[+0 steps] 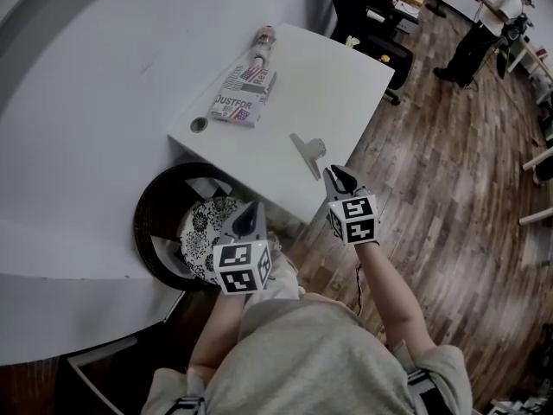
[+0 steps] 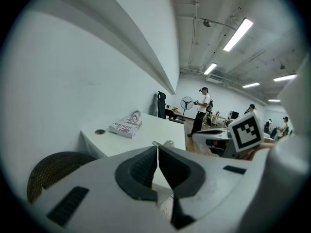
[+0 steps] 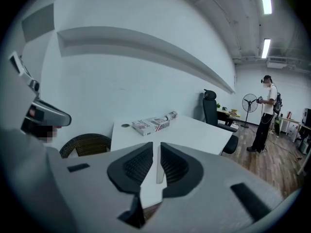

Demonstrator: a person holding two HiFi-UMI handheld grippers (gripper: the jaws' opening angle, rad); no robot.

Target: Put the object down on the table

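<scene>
Table (image 1: 337,85) with a clip (image 1: 309,152) lying on it.
The left gripper (image 1: 251,217), jaws pressed together, hangs over a basket (image 1: 151,223) beside the table; the right gripper (image 1: 335,178), jaws a sliver apart, sits just beside the clip at the near edge.

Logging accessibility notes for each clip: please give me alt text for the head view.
The right gripper points at a metal clip lying on a white table, near its edge. The left gripper hangs over a wicker basket; a printed box lies farther back.
</scene>
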